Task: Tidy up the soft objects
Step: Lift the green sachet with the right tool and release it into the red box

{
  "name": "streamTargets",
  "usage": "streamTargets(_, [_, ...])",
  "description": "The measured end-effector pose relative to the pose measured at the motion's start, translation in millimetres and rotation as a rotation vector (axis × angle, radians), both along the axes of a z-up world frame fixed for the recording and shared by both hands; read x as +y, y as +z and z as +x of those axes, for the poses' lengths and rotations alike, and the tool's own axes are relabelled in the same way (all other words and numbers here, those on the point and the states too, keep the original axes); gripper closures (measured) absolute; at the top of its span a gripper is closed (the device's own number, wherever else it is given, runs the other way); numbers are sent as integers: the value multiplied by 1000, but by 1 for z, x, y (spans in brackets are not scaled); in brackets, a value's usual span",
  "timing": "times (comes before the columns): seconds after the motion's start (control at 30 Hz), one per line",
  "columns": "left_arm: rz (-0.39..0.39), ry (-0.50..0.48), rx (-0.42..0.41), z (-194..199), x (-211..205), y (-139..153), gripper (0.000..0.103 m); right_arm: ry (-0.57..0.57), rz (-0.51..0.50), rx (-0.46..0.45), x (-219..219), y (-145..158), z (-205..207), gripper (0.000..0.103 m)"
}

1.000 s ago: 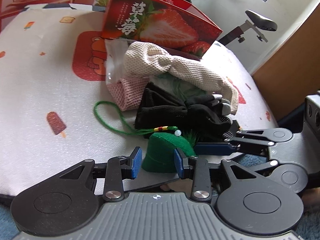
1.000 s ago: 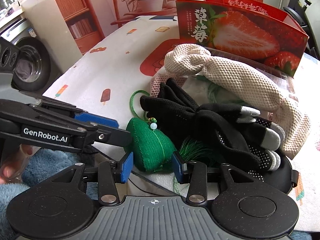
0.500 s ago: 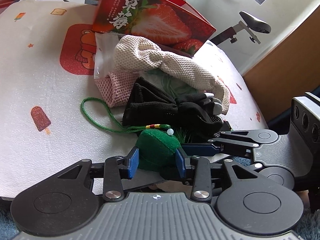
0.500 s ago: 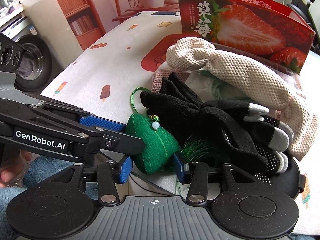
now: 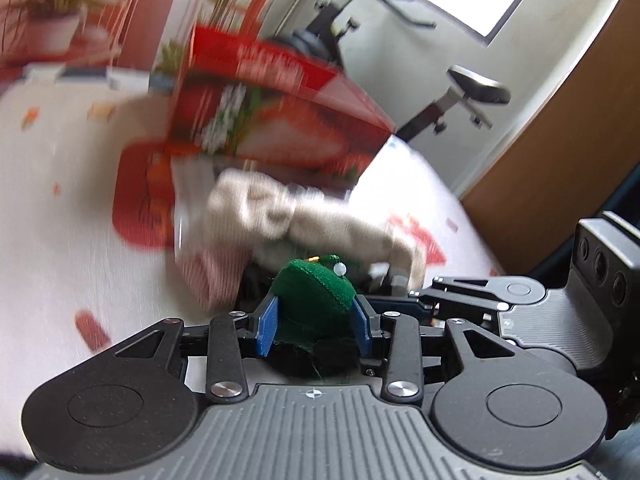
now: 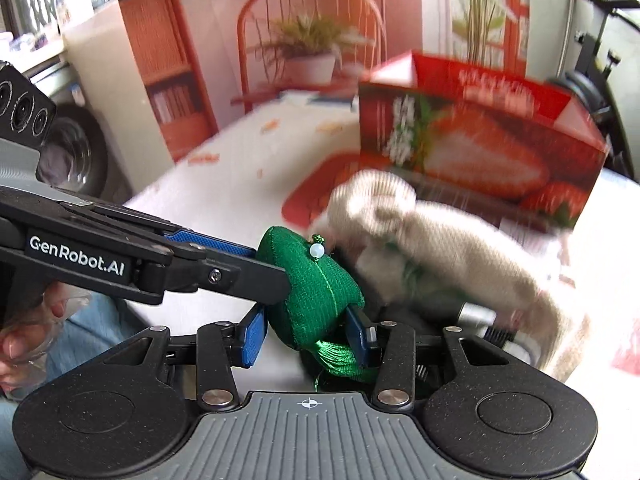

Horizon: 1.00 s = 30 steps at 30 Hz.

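A green stuffed sachet (image 5: 314, 294) with a white bead and a green tassel (image 6: 344, 358) sits between the jaws of both grippers, lifted off the table. My left gripper (image 5: 316, 322) is shut on it. My right gripper (image 6: 306, 330) is shut on it too, from the other side (image 6: 316, 280). The left gripper's fingers (image 6: 224, 256) reach in from the left in the right wrist view. Behind lie a beige knit cloth (image 5: 304, 220), a pink knit piece (image 5: 216, 276) and black gloves, mostly hidden and blurred. The beige cloth also shows in the right wrist view (image 6: 440, 248).
A red strawberry box (image 5: 272, 112) stands open at the back of the white patterned table (image 5: 60, 240); it also shows in the right wrist view (image 6: 480, 140). An exercise bike (image 5: 460, 92) stands beyond the table. A washing machine (image 6: 76, 156) and an orange chair (image 6: 308, 40) stand at the left.
Both grippers have closed on the green sachet and lifted it off the table edge. Both cameras have tilted up and the background is now blurred by motion.
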State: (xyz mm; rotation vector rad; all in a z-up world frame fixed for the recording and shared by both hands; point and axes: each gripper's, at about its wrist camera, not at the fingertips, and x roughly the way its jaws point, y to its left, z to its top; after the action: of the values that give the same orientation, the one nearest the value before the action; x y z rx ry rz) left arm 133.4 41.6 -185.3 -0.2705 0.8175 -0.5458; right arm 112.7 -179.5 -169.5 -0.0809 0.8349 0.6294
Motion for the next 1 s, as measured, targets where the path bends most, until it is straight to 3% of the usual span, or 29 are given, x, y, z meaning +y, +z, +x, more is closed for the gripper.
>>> streamTargets(0.47, [10,31,-249,53,-28,103,62,-41,30,-259,-10,88,63,64])
streamTargets(0.83, [-44,97,-358,127,-35,151,62,-36,-14,-469,-7,148,146,64])
streamTargets(1.0, [-32,128,-417,154,-38,167,62,-21,-34,-541,0,160,184,64])
